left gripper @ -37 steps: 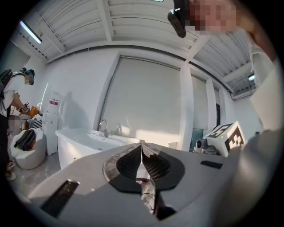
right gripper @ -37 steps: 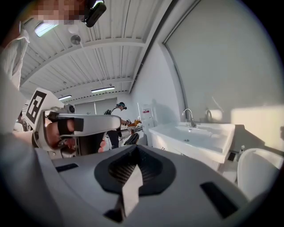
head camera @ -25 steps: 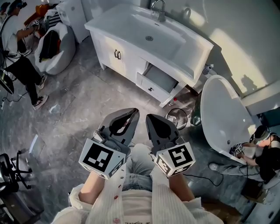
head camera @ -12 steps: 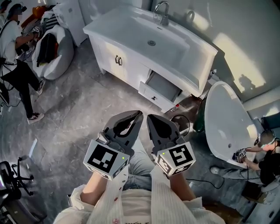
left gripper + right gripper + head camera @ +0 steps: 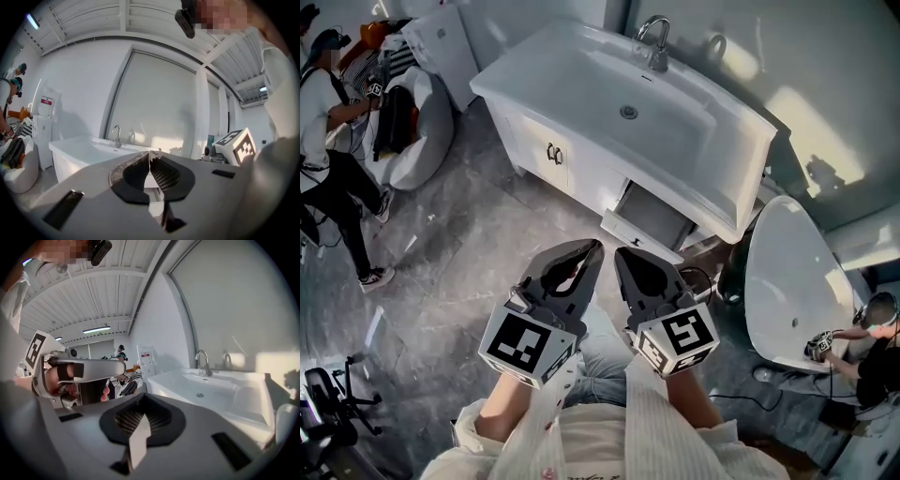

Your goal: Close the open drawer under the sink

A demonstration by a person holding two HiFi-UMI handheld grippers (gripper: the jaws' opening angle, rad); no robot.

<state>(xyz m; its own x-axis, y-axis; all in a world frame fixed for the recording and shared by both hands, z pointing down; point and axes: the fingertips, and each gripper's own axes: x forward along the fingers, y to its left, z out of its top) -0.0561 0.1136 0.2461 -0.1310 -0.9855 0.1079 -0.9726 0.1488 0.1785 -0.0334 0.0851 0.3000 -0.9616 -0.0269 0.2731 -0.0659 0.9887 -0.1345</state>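
The white sink vanity (image 5: 581,164) stands ahead of me, with a faucet (image 5: 656,42) at its back. Under the basin's right half a white drawer (image 5: 649,218) is pulled open. Both grippers hang side by side in front of my body, short of the drawer and touching nothing. My left gripper (image 5: 592,247) is shut and empty, its jaws pressed together (image 5: 149,155). My right gripper (image 5: 622,254) is also shut and empty (image 5: 140,399). The basin (image 5: 89,146) (image 5: 211,389) lies beyond the jaws in both gripper views.
A white oval tub (image 5: 787,281) stands right of the vanity, with a crouching person (image 5: 874,342) by it. Left of the drawer are two cabinet doors (image 5: 551,153). A person (image 5: 328,141) and a grey beanbag (image 5: 417,127) are at the far left. Grey floor (image 5: 469,253) lies between.
The vanity and drawer have come nearer and lower in the head view as I move toward them. Both grippers keep their pose and stay shut.
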